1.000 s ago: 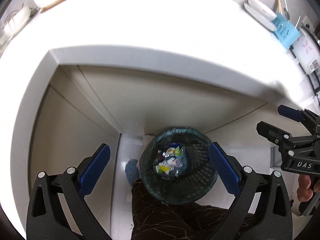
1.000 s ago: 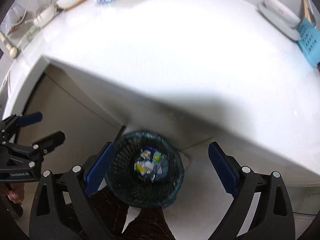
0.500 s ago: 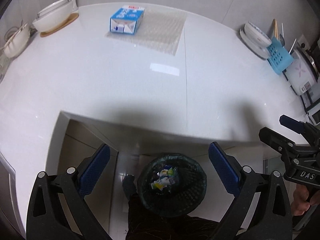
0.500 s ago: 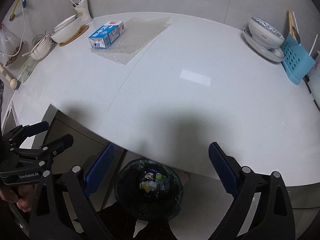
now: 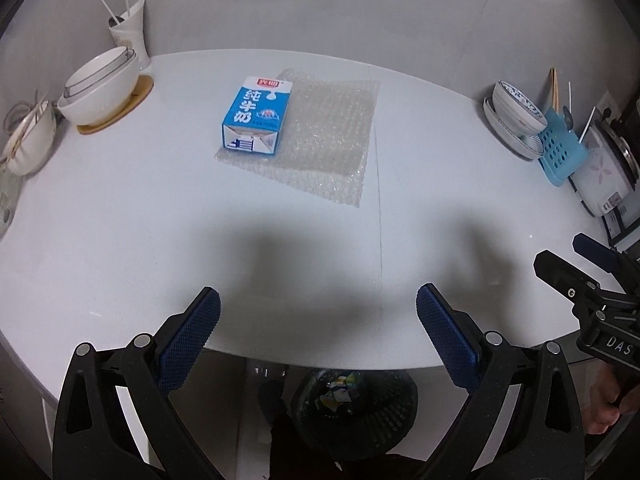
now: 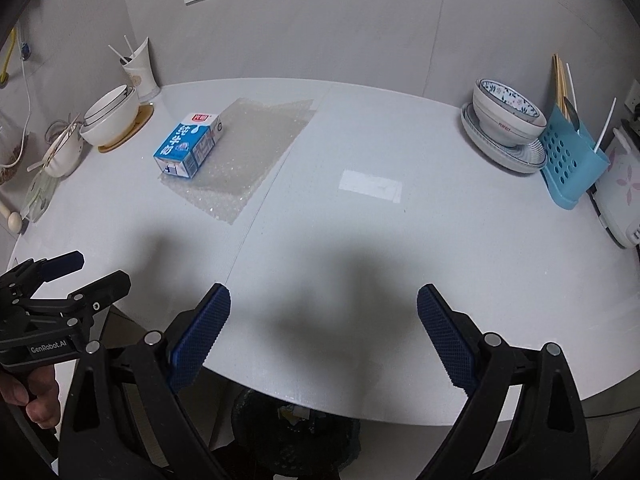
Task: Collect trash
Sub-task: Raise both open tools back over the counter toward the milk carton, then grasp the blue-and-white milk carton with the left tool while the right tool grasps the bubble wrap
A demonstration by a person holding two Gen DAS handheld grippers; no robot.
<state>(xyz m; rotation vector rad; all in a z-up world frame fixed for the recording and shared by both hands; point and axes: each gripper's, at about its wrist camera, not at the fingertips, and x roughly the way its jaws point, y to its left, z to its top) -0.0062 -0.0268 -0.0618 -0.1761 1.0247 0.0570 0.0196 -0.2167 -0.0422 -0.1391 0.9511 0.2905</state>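
On the left of the white worktop sit stacked white bowls on a wooden coaster, with a cup of straws behind them; these look like kitchenware, not trash. Right of them, toward the far middle, lies the blue milk carton on its side, resting on the left part of a bubble wrap sheet. Its long axis runs from near to far, one end panel facing the cameras and the red-labelled end pointing away toward the wall. Both tools hover over the near edge, empty: the left gripper has its fingers spread wide with nothing between them, and the right gripper is equally agape and holds nothing. Below the edge, the mesh trash bin already contains scraps. The step in hand seems to be picking the next item; the reach should go forward to the carton and close across its narrow sides.
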